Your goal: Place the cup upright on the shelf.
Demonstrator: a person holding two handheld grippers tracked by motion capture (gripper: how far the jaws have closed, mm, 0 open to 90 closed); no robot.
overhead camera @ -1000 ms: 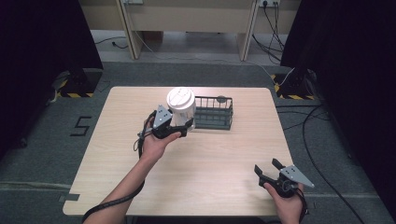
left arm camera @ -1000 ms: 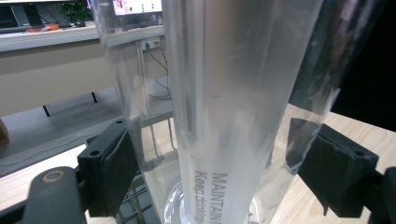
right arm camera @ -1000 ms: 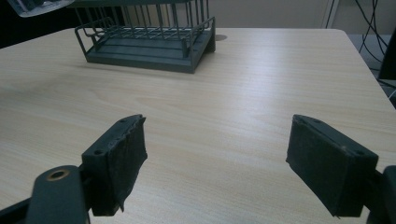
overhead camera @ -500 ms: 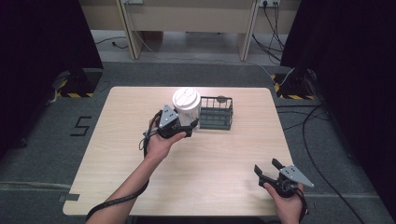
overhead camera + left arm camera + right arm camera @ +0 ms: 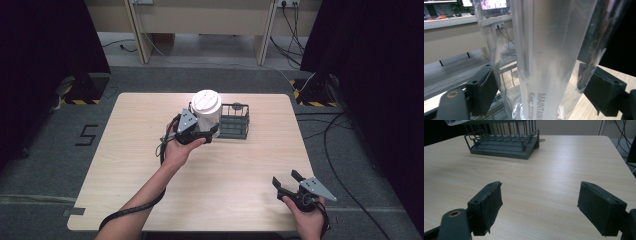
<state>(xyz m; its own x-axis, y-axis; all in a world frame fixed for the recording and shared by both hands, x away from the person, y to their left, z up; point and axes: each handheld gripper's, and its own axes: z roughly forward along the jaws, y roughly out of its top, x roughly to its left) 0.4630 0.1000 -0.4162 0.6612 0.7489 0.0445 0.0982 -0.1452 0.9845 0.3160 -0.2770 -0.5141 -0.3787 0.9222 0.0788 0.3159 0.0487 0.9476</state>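
The right gripper (image 5: 288,181) sits at the table's (image 5: 240,170) near edge, jaws spread wide with nothing between them. Well ahead and to its left, the left gripper (image 5: 206,135) clamps a clear cup (image 5: 549,57) with a white lid (image 5: 207,102), just beside the dark wire basket (image 5: 506,140)

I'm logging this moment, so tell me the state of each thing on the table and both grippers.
Cup: upright, lid on, held beside the rack.
Rack: upright on the table, appears empty.
Left gripper: shut on the cup.
Right gripper: open, holding nothing, near the table's front edge.
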